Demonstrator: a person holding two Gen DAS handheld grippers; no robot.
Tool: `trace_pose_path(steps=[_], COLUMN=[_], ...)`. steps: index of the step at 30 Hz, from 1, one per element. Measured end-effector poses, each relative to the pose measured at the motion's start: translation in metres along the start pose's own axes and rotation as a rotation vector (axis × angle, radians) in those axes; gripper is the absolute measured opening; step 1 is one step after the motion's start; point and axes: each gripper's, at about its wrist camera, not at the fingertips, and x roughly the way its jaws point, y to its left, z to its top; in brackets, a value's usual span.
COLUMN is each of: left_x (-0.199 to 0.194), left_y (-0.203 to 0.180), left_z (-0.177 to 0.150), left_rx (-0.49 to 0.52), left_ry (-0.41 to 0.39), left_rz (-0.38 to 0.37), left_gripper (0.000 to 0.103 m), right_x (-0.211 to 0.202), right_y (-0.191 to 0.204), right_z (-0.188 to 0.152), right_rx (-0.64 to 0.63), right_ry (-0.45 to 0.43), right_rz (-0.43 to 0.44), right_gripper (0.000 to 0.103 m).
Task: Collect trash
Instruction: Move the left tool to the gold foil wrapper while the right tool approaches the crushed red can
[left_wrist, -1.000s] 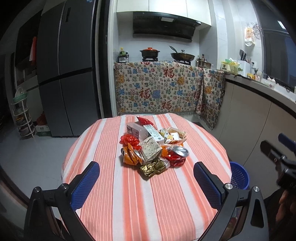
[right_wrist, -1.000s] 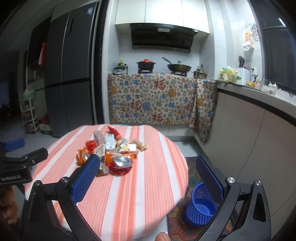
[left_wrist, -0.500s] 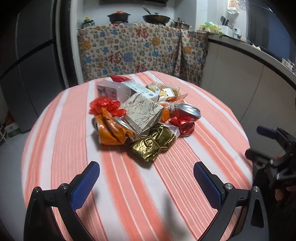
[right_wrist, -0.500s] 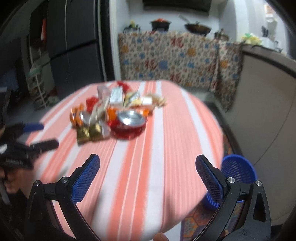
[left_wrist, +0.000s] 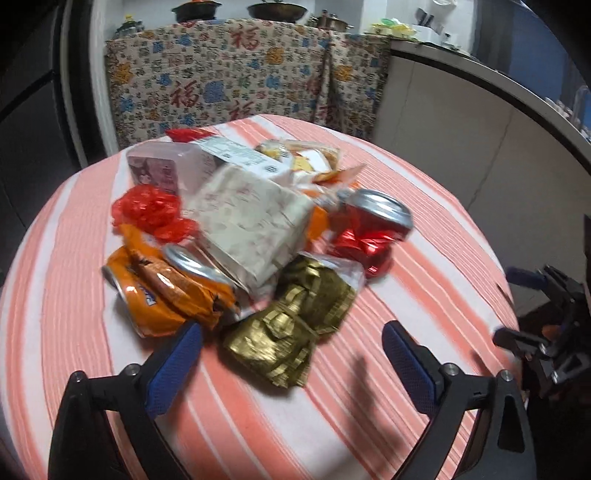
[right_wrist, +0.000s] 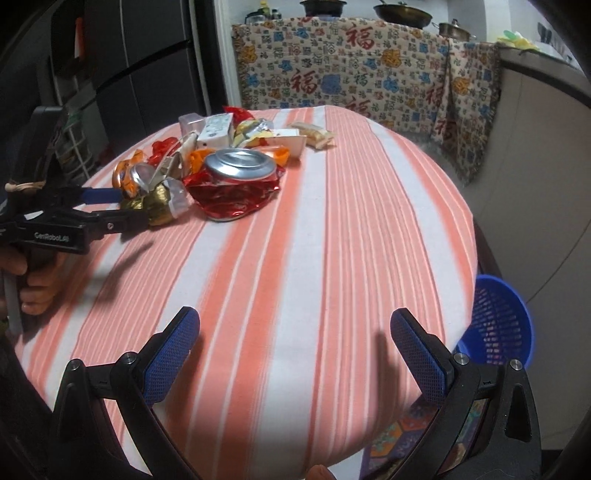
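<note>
Fingers: both pairs are spread wide and hold nothing; your left gripper (left_wrist: 291, 354) has the gold foil wrapper (left_wrist: 291, 325) just ahead between its tips, while your right gripper (right_wrist: 295, 350) hangs over bare cloth, well short of the heap.
Trash: it sits in one pile on the far half of the striped table (right_wrist: 314, 258); the crushed red can (right_wrist: 236, 184) lies nearest your right side.
Bin: the blue basket (right_wrist: 498, 325) stands on the floor, off the table's right edge and below it.
Risk, left: if you close low, your left fingertip (left_wrist: 173, 365) may catch the orange wrapper (left_wrist: 162, 291) beside the foil and drag it along.
Risk, pile: the pieces lean on each other, so pulling one out may tumble the white patterned box (left_wrist: 251, 225).
Risk, cloth: pinching too deep may snag the tablecloth.
Risk, drop: the basket mouth looks narrow from here; release off-centre and the trash lands on the floor.
Around: draped cabinet (right_wrist: 351, 77) and fridge (right_wrist: 147, 74) stand behind, clear of your path.
</note>
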Motion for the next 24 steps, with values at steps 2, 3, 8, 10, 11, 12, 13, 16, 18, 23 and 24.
trace_pose_path(steps=[2,3,8,10,11,12,13,16,18,23,24], left_x=[-0.005,-0.011,-0.015,-0.007,-0.003,0.002,0.006,0.013,0.011,-0.017,-0.025], left_y=[-0.010,-0.016,-0.020,-0.015,-0.015,-0.016,-0.018,-0.024,-0.028,-0.029,-0.028], left_z=[-0.007,-0.012,-0.010,-0.002,0.002,0.005,0.009,0.012,0.011,-0.011,-0.018], left_rx=[0.051,0.081,0.079,0.048,0.045,0.045,0.049,0.058,0.051,-0.078,-0.129], left_ry=[0.020,0.024,0.016,0.028,0.036,0.040,0.043,0.065,0.044,0.009,-0.001], left_rz=[-0.050,-0.066,-0.007,0.014,0.021,0.024,0.026,0.019,0.028,0.066,0.105], left_gripper=[0.093,0.093,0.093,0.093,0.093,0.093,0.092,0.052,0.048,0.032,0.032], right_x=[-0.002,-0.001,0.000,0.002,0.003,0.003,0.003,-0.001,-0.002,0.002,0.004], right_y=[-0.004,-0.006,-0.011,-0.010,-0.009,-0.009,-0.008,-0.010,-0.013,-0.013,-0.011], right_z=[0.001,0.002,0.002,0.001,0.000,0.001,0.000,0.000,0.002,0.024,0.030], right_rx=[0.014,0.020,0.037,0.034,0.032,0.030,0.028,0.026,0.027,0.030,0.035], right_ry=[-0.003,-0.006,0.001,0.011,0.015,0.016,0.015,0.007,0.005,-0.010,-0.015], right_rz=[-0.003,-0.004,0.003,0.009,0.010,0.010,0.012,0.014,0.012,0.053,0.083], right_gripper=[0.103,0.103,0.103,0.103,0.103,0.103,0.103,0.103,0.103,0.103,0.103])
